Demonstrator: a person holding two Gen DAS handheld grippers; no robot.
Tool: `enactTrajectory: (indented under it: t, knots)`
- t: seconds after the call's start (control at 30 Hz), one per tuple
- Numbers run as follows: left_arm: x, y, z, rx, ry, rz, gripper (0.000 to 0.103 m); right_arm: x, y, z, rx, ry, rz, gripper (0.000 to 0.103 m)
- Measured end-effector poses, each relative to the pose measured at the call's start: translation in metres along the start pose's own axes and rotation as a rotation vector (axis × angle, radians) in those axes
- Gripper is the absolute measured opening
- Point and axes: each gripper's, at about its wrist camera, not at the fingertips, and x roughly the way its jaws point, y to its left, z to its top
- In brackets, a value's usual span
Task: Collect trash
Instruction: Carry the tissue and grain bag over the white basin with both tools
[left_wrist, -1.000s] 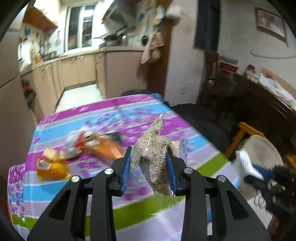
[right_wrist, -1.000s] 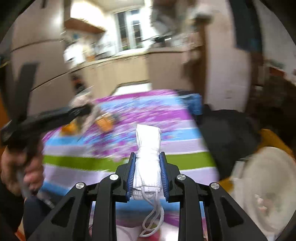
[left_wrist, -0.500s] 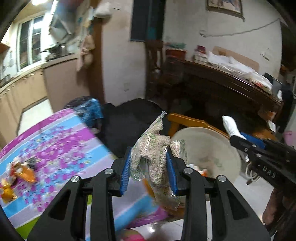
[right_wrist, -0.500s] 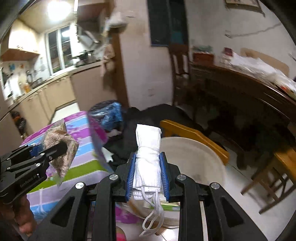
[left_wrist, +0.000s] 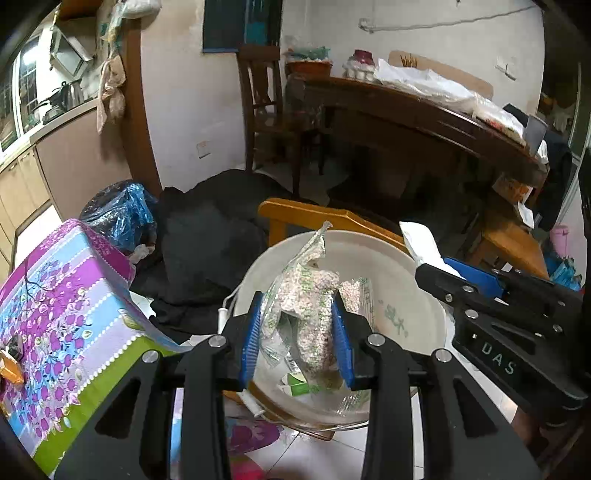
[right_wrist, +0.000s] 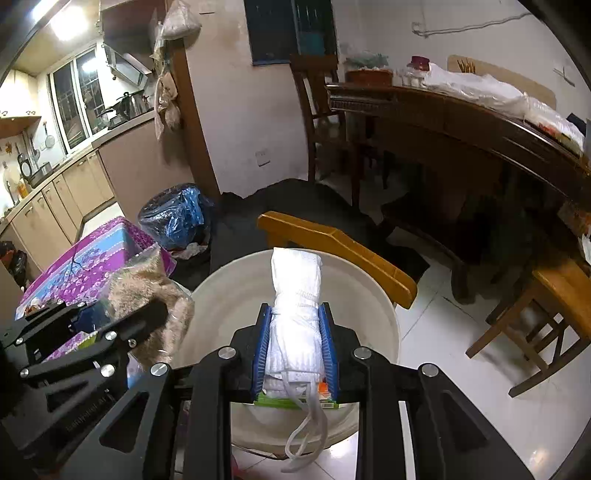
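Observation:
My left gripper (left_wrist: 299, 321) is shut on a clear plastic bag of small grains (left_wrist: 314, 306), held over a wide cream basin (left_wrist: 413, 295) that holds a few scraps. My right gripper (right_wrist: 295, 332) is shut on a folded white face mask (right_wrist: 295, 295) whose ear loops hang down; it also hovers over the cream basin (right_wrist: 376, 306). In the left wrist view the right gripper (left_wrist: 439, 273) shows at the right with the mask (left_wrist: 421, 240). In the right wrist view the left gripper (right_wrist: 122, 325) shows at the left with its bag (right_wrist: 147, 284).
The table with the purple, blue and green striped cloth (left_wrist: 70, 306) stands to the left. A yellow wooden chair (right_wrist: 332, 240) sits behind the basin, black cloth (left_wrist: 210, 240) and a blue-lined bin bag (left_wrist: 122, 214) beyond. A dark wooden table (right_wrist: 461, 110) fills the right.
Both grippers swung right from over the striped table to above the cream basin, each still holding its item. The loose wrappers on the table have left the views.

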Motion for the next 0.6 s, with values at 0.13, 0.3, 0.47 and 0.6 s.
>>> enactTrajectory:
  t: [0.13, 0.3, 0.47, 0.6]
  knots:
    - [0.007, -0.001, -0.001, -0.001, 0.013, 0.003, 0.033, 0.011, -0.003, -0.001, 0.005, 0.013, 0.003, 0.026]
    - [0.018, 0.001, 0.003, -0.008, 0.028, 0.010, 0.033, 0.014, -0.006, -0.006, 0.011, 0.017, 0.004, 0.026]
    - [0.028, 0.003, 0.007, -0.019, 0.048, 0.017, 0.033, 0.018, -0.009, -0.009, 0.016, 0.025, 0.013, 0.027]
    - [0.032, -0.001, 0.008, -0.012, 0.055, 0.022, 0.033, 0.019, -0.010, -0.011, 0.015, 0.028, 0.014, 0.027]
